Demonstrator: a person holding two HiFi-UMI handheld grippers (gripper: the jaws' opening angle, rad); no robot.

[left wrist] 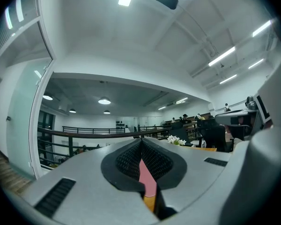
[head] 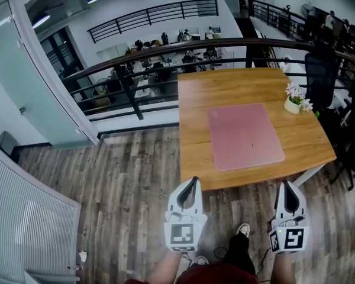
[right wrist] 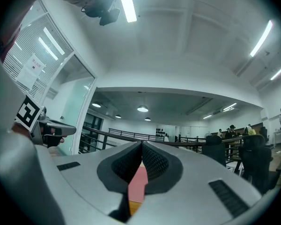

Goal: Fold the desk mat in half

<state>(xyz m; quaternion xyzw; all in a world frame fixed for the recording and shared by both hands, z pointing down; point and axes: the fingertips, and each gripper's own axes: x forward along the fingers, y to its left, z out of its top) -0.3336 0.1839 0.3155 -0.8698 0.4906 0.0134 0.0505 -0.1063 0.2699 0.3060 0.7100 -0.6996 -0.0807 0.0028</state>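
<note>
A pink desk mat (head: pixel 244 135) lies flat and unfolded on the wooden table (head: pixel 195 105), near its front right part. My left gripper (head: pixel 193 181) hangs just short of the table's front edge, left of the mat, jaws shut and empty. Over the floor by the table's front right corner, my right gripper (head: pixel 287 185) is also shut on nothing. In the left gripper view the mat (left wrist: pixel 146 176) shows as a pink sliver between the closed jaws (left wrist: pixel 141 142). The right gripper view shows the mat (right wrist: pixel 137 183) the same way below its gripper (right wrist: pixel 141 145).
A small white pot of flowers (head: pixel 295 99) stands on the table right of the mat. A black office chair (head: pixel 320 70) is at the table's far right. A dark railing (head: pixel 165 55) runs behind the table. Wood floor (head: pixel 124 182) spreads to the left, with a white panel (head: pixel 23 218).
</note>
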